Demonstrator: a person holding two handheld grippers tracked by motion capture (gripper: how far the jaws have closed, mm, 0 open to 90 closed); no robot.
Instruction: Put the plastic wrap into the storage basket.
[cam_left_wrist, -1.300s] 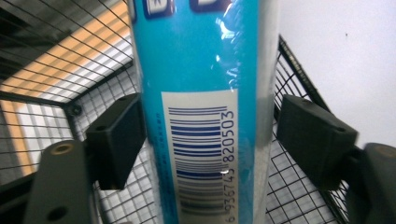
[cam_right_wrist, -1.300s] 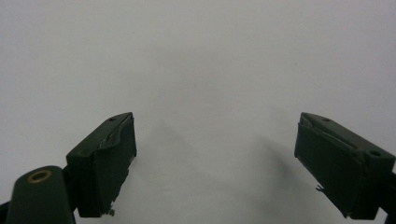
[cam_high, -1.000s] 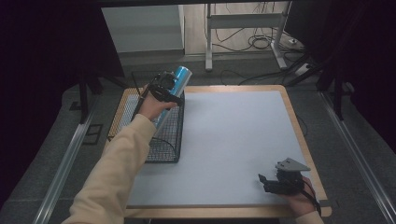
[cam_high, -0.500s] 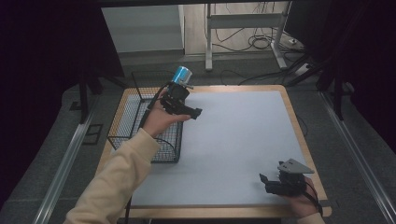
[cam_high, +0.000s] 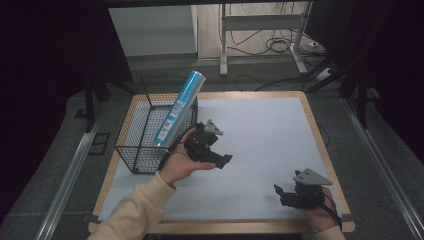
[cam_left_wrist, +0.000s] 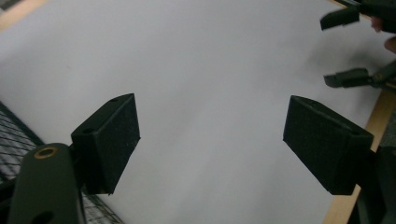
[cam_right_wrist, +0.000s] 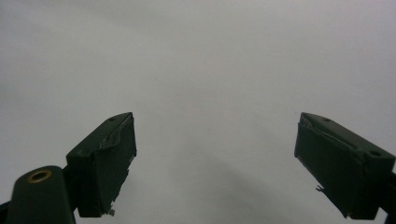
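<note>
Tube (cam_high: 178, 108) upright, tilted in basket (cam_high: 131, 150)

Glossy blue tube (cam_high: 179, 107), wire-mesh basket (cam_high: 145, 145)

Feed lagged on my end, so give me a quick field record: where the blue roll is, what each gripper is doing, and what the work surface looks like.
blue roll: leaning tilted in the wire basket, top end sticking out above the rim
left gripper: open, nothing between the jaws, over the white sheet right of the basket
right gripper: open, empty, low at the sheet's near right corner
table edge: wooden border around the sheet
</note>
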